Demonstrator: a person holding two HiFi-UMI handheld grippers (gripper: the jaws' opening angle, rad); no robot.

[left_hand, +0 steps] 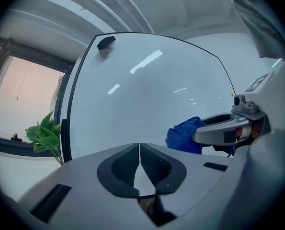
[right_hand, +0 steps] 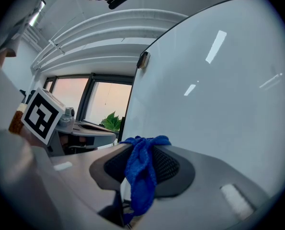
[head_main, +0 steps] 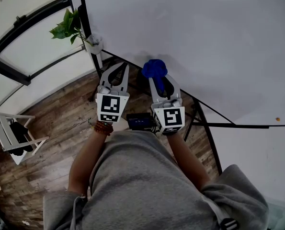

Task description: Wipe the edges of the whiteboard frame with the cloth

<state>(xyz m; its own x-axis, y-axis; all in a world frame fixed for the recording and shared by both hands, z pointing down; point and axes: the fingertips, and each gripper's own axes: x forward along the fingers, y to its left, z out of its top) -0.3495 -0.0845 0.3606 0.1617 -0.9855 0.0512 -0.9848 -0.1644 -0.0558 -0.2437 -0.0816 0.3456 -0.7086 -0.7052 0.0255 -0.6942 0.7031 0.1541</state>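
The whiteboard (head_main: 190, 42) stands in front of me, its thin black frame (head_main: 152, 78) running along the lower edge. My right gripper (head_main: 157, 79) is shut on a bunched blue cloth (head_main: 154, 68), held at that lower frame edge. In the right gripper view the cloth (right_hand: 142, 171) hangs down between the jaws of the right gripper (right_hand: 142, 145). My left gripper (head_main: 125, 67) is shut and holds nothing; it hovers just left of the cloth, near the board's lower left corner. In the left gripper view the left gripper (left_hand: 140, 146) has its jaw tips touching, with the cloth (left_hand: 185, 134) to its right.
A green plant (head_main: 68, 27) in a white pot sits left of the board's black upright (head_main: 85, 18). The stand's black legs (head_main: 204, 124) spread over the wooden floor. A white folding rack (head_main: 13, 135) stands far left. A dark clip (left_hand: 106, 43) sits on the board's top edge.
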